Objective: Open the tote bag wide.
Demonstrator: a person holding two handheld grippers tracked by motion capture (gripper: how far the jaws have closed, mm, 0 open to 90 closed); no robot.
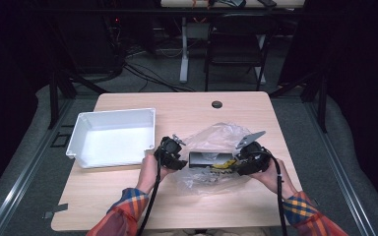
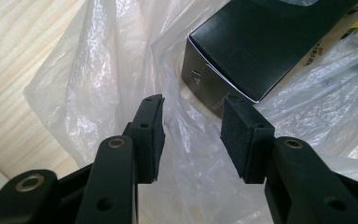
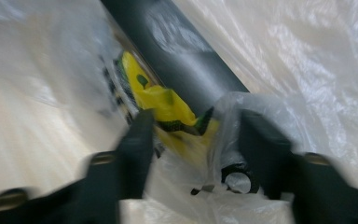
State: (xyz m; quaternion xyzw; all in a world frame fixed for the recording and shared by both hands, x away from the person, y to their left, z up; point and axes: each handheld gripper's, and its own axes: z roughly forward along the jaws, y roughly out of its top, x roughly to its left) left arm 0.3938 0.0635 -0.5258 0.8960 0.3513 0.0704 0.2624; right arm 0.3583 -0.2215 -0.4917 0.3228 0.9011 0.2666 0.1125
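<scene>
A clear plastic bag [image 1: 216,135] lies crumpled in the middle of the wooden table [image 1: 128,196]. Inside it are a black box [image 1: 204,158] and a yellow packet [image 1: 222,164]. My left gripper [image 1: 179,162] is at the bag's left end. In the left gripper view the left gripper [image 2: 193,102] stands open, with bag film [image 2: 112,70] between the pads and the black box [image 2: 261,42] just beyond. My right gripper [image 1: 234,167] is at the bag's right end. The right gripper view is blurred: the right gripper [image 3: 198,116] has its jaws apart, the yellow packet [image 3: 161,100] lies between them, and film [image 3: 307,56] drapes over one jaw.
An empty white tray [image 1: 113,115] sits on the left of the table, close to my left hand. A small round hole [image 1: 217,104] marks the table's far edge. Beyond the table stand a dark chair [image 1: 236,44] and cables on the floor.
</scene>
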